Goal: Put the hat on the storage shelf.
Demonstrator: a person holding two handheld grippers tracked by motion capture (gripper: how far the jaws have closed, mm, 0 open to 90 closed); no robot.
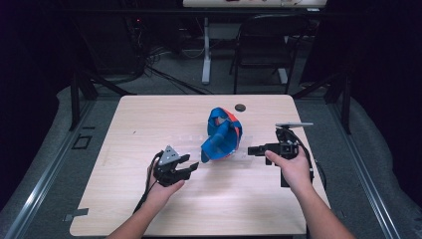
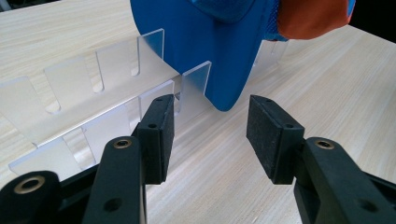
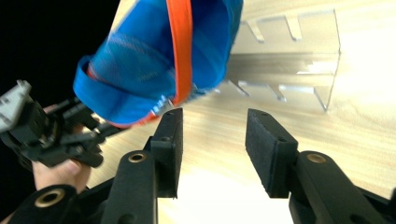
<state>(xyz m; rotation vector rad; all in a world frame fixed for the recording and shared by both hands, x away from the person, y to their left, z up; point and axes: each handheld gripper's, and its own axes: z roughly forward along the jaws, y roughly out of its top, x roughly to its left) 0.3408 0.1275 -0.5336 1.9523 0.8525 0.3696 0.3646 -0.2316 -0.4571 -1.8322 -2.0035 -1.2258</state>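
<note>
A blue cap with an orange panel point(image 1: 221, 134) rests tilted on a clear slotted acrylic rack point(image 1: 246, 149) at the table's middle. From the left gripper view the cap's blue brim point(image 2: 210, 51) hangs over the rack's clear slats point(image 2: 93, 84) just ahead of the jaws. My left gripper point(image 1: 191, 167) sits open a little left of the cap, holding nothing. On the cap's right, my right gripper point(image 1: 251, 151) is open and points at it. The right gripper view has the cap point(image 3: 159, 60) at upper left and the rack point(image 3: 299, 65) at upper right.
A small dark round disc point(image 1: 240, 107) lies on the wooden table point(image 1: 149, 119) behind the cap. A dark chair point(image 1: 263, 45) and a white table leg point(image 1: 206, 50) stand on the floor beyond the far edge. Cables trail from both grippers.
</note>
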